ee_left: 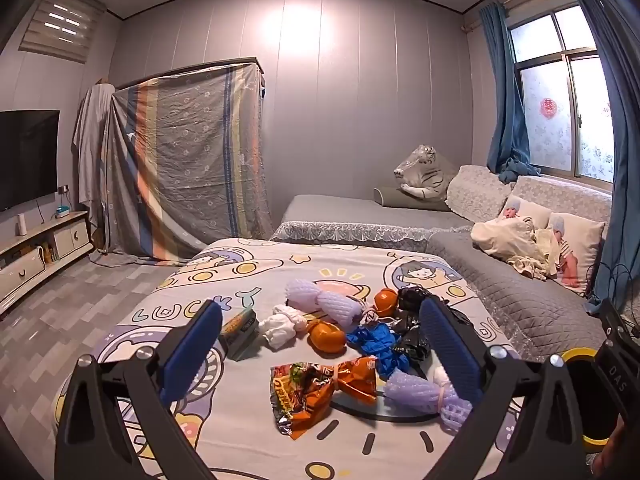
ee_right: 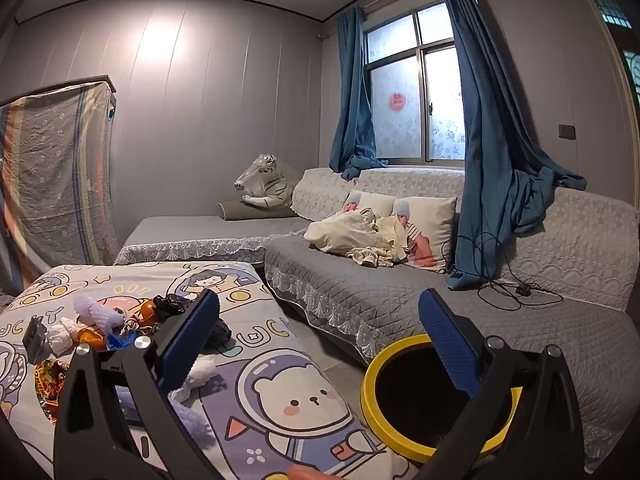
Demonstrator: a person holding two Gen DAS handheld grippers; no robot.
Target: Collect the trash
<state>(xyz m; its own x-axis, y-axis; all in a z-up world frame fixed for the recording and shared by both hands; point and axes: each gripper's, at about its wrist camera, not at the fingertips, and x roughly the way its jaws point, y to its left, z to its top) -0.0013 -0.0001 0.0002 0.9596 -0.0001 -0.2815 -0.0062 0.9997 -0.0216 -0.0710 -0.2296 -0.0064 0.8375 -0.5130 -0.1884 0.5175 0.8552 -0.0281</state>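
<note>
Trash lies on a table covered with a cartoon cloth (ee_left: pixel 248 276): an orange snack wrapper (ee_left: pixel 316 390), purple foam nets (ee_left: pixel 324 304), a blue glove (ee_left: pixel 380 346), orange peels (ee_left: pixel 326 336), white tissue (ee_left: pixel 282 326), black plastic (ee_left: pixel 412 300) and a small carton (ee_left: pixel 240 330). My left gripper (ee_left: pixel 320 344) is open above the pile, empty. My right gripper (ee_right: pixel 320 332) is open and empty, over the table's right edge beside a yellow-rimmed bin (ee_right: pixel 420 400). The bin also shows in the left wrist view (ee_left: pixel 580 356). The pile also shows in the right wrist view (ee_right: pixel 100 320).
A grey quilted sofa (ee_right: pixel 400 292) with pillows and a crumpled cream cloth (ee_right: pixel 356 236) runs along the right. A cable (ee_right: pixel 512 288) lies on it. A TV and cabinet (ee_left: pixel 36 248) stand at left, a draped wardrobe (ee_left: pixel 184 160) behind the table.
</note>
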